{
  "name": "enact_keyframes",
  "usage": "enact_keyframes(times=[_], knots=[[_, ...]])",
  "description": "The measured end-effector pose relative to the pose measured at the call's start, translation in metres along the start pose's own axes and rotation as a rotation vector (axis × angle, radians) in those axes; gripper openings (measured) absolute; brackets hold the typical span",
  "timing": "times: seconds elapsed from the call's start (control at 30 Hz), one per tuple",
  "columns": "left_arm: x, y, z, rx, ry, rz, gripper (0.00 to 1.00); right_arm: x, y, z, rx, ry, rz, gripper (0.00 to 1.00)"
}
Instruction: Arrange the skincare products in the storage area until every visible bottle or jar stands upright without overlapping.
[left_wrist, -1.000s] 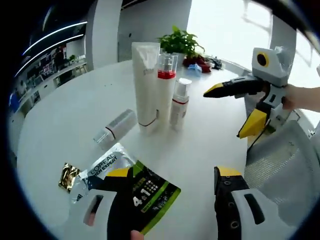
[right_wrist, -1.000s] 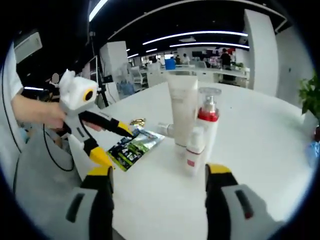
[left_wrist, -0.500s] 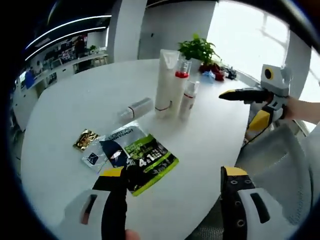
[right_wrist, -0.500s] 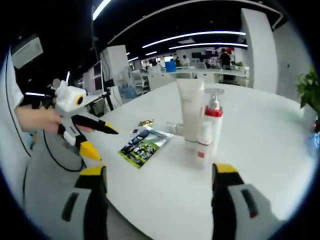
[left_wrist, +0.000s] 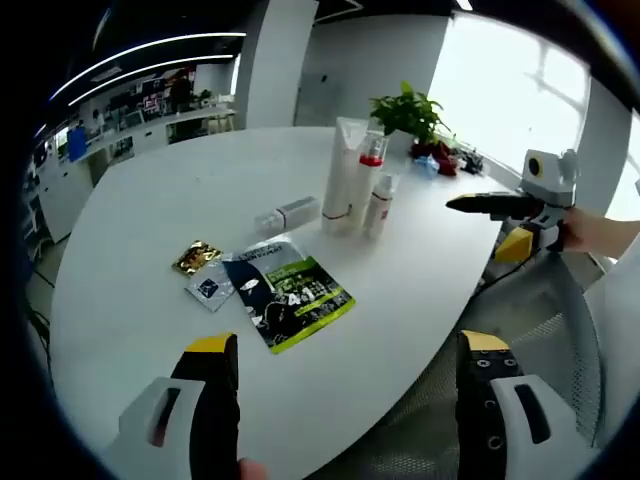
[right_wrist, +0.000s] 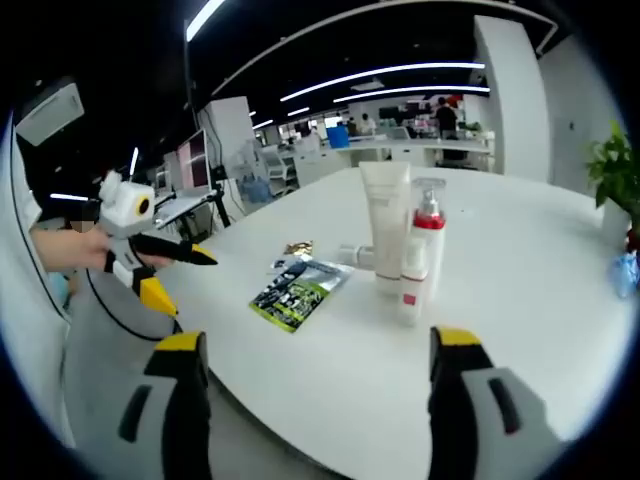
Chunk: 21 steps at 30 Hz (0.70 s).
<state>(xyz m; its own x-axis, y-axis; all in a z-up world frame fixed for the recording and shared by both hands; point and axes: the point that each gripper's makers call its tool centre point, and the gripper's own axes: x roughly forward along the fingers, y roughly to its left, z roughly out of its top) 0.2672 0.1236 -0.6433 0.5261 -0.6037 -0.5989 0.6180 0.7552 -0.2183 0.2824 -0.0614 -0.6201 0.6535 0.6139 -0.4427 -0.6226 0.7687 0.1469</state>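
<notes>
Both hand-held grippers hang back off the counter edge, jaws spread and empty.

The white counter (left_wrist: 150, 260) sits in an open office with strip lights. On it stand the tall tube (left_wrist: 343, 175), the red-collared pump bottle (right_wrist: 428, 245) and a small bottle (left_wrist: 379, 203), touching close; a silver bottle (left_wrist: 288, 213) lies flat beside them, sachets (left_wrist: 290, 300) nearer. Reaching for the fallen one could topple that tight cluster.
</notes>
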Motion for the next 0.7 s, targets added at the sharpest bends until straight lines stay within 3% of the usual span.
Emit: enact_keyframes(times=[0.27, 0.7], knots=[[-0.011, -0.002, -0.005, -0.019, -0.004, 0.018, 0.95, -0.008, -0.001, 0.006, 0.003, -0.021, -0.032, 0.93], [-0.019, 0.001, -0.009, -0.034, -0.004, 0.04, 0.95, -0.009, -0.001, 0.006, -0.002, -0.022, -0.041, 0.94]])
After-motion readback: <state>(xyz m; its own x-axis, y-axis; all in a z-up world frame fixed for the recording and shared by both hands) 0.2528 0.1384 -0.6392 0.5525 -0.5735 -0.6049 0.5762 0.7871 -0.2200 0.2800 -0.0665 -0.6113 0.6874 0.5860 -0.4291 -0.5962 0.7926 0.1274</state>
